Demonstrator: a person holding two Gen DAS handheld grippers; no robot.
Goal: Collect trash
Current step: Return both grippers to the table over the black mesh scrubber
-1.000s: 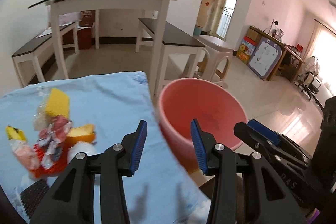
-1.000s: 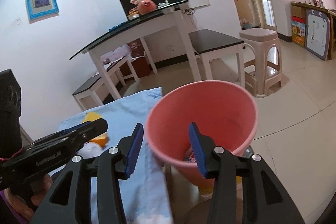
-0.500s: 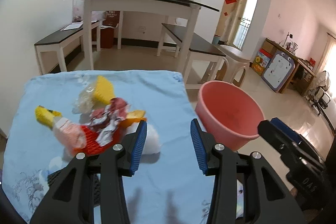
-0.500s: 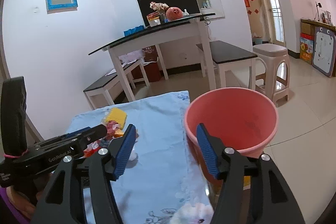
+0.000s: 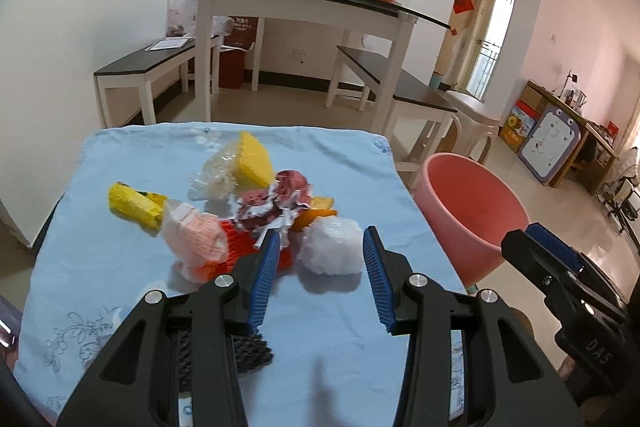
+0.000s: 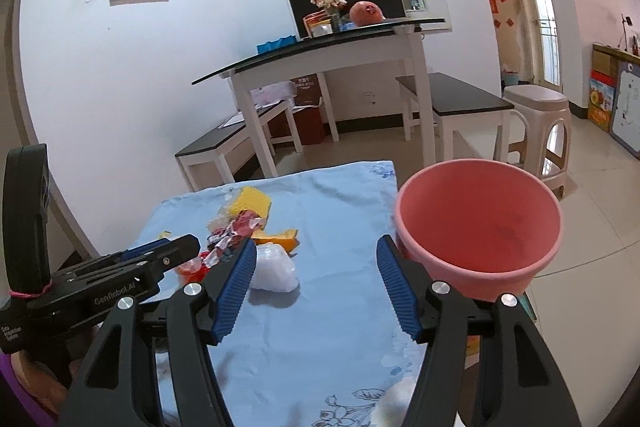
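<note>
Blue-clothed worktop (image 5: 120, 167) carries a trash pile (image 5: 224, 211) mid-surface, left of the bin (image 5: 468, 211), where the white wad (image 5: 332, 247), likely light and crushable, invites a pinch across its middle, with left claw (image 5: 318, 275) and right claw (image 6: 316, 287) both released and empty.

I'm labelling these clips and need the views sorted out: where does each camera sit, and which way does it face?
Left wrist: on the left hand-held gripper, looking down its open fingers at the crumpled white plastic bag on the light blue cloth; right hand-held gripper at right edge.
Right wrist: on the right hand-held gripper, facing the cloth beside the round pink plastic bucket; left hand-held gripper at left.
Shared: bag, cloth, bucket.
</note>
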